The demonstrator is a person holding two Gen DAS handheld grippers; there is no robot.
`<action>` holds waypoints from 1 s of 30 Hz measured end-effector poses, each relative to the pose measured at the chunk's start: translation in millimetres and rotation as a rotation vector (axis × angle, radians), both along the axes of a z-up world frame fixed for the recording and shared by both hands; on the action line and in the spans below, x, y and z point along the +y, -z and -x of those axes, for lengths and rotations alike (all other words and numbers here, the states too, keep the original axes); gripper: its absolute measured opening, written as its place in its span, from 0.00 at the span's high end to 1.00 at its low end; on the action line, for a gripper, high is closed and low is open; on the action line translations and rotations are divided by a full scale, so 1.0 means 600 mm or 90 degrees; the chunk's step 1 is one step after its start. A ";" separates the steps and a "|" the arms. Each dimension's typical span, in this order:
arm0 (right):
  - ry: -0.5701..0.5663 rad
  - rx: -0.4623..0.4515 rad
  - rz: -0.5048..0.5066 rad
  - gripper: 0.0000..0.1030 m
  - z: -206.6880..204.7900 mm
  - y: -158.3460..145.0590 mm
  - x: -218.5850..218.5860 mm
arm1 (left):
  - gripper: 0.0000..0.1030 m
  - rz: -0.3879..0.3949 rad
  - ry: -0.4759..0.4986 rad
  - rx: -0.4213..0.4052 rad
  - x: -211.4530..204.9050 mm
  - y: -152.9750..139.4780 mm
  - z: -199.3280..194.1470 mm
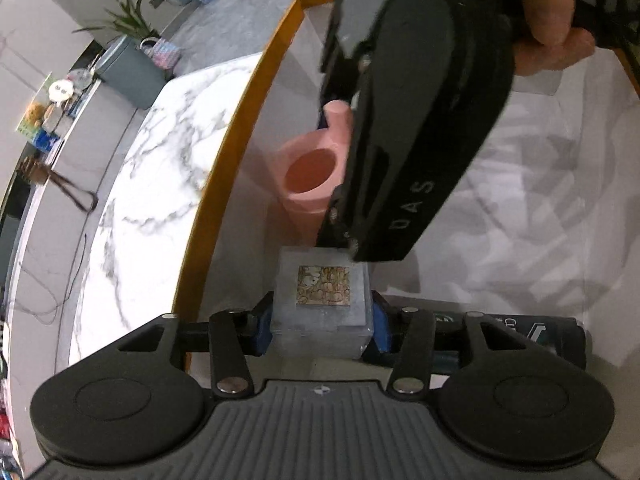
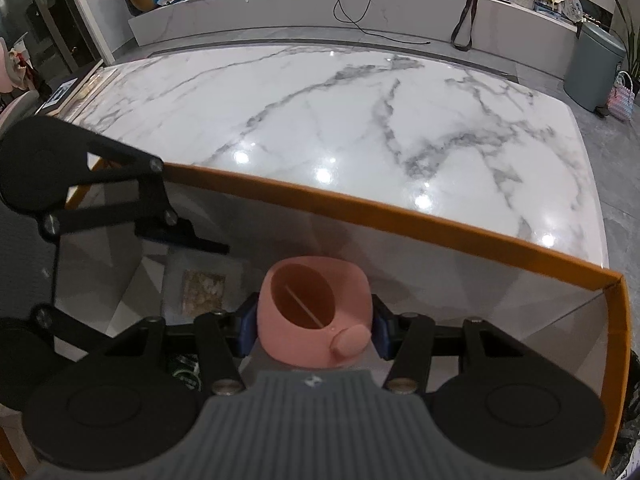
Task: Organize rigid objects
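Left gripper [image 1: 322, 330] brackets grey cube box [image 1: 320, 308], pads seemingly touching; right gripper [image 2: 314, 330] pinches pink cup [image 2: 314, 316] just beyond. Risk: crowded bin corner, grippers colliding, cup tipping.

Marble tabletop [image 2: 340, 120] beyond the orange-rimmed bin wall [image 2: 400, 216] open; pink cup [image 2: 314, 312] and grey box [image 1: 320, 304] crowding the corner.

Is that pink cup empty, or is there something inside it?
Nearly empty: the pink cup, seen from above between the right gripper's fingers, shows only a thin pale stick lying across its inside.
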State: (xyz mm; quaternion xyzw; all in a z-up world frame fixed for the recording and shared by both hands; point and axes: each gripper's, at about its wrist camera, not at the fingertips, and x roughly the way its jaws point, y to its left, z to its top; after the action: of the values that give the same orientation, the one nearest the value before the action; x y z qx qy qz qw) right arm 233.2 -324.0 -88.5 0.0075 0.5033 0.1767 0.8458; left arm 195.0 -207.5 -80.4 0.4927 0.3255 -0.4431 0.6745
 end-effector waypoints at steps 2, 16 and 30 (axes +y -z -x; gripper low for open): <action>0.007 0.003 0.005 0.47 0.002 0.002 -0.004 | 0.36 -0.004 -0.017 -0.016 0.002 -0.005 0.001; 0.023 0.015 -0.020 0.45 0.024 -0.005 -0.022 | 0.67 0.076 -0.249 0.148 0.008 -0.019 -0.052; 0.064 0.047 -0.035 0.44 0.025 0.005 -0.022 | 0.69 0.077 -0.256 0.138 0.001 -0.017 -0.045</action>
State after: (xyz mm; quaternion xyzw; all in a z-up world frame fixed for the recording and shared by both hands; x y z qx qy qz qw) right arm 218.0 -337.1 -91.4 0.0622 0.5280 0.1471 0.8341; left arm 222.2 -206.9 -70.2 0.3264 0.4607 -0.3689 0.7383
